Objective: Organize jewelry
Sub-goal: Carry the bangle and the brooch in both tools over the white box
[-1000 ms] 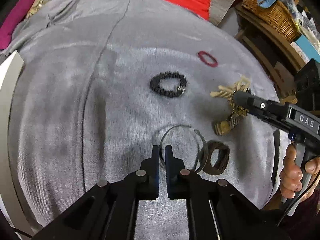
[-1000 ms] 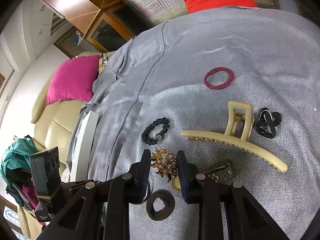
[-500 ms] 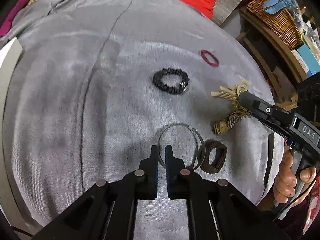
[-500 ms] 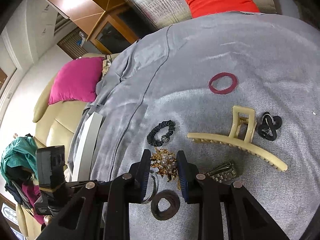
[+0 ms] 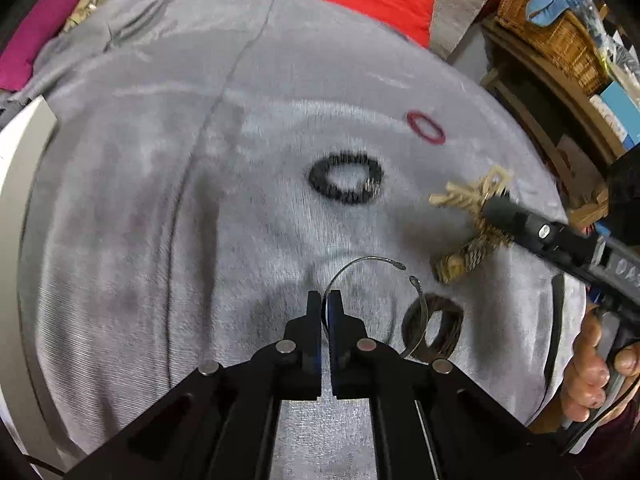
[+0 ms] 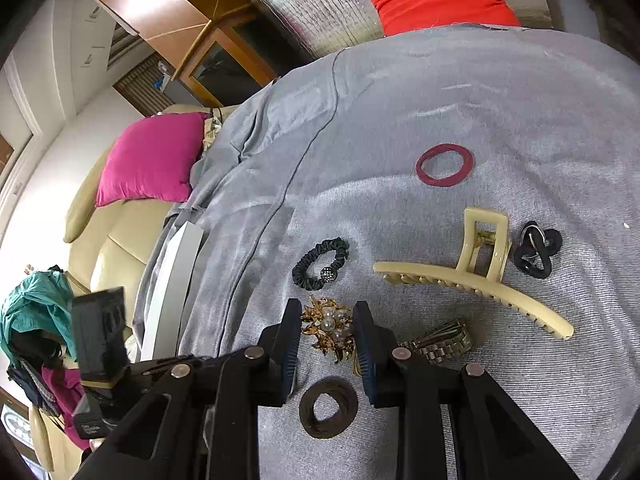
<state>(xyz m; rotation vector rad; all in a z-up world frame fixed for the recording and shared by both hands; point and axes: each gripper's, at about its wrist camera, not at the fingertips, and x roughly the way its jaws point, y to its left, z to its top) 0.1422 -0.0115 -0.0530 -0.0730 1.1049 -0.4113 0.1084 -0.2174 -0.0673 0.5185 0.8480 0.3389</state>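
My left gripper [image 5: 325, 304] is shut on a thin silver open bangle [image 5: 362, 261] and holds it just above the grey cloth [image 5: 140, 184]. My right gripper [image 6: 327, 330] is open, its jaws on either side of a gold brooch with pearls [image 6: 330, 328] that lies on the cloth. A gold watch [image 6: 442, 340] lies just right of the brooch. A brown hair tie [image 6: 329, 407] lies under the right gripper and shows in the left wrist view [image 5: 434, 327]. In the left wrist view the right gripper [image 5: 496, 212] covers the brooch.
On the cloth lie a black scrunchie [image 6: 320, 264], a red elastic [image 6: 444, 165], a cream claw clip [image 6: 476, 272] and a knotted black hair tie [image 6: 538, 249]. A white board [image 6: 172, 288] edges the cloth at left. A wicker basket [image 5: 560, 40] stands on shelves at right.
My left gripper has closed tighter on the bangle and lifted it, so its open end now stands clear of the cloth. The right gripper has stayed around the brooch.
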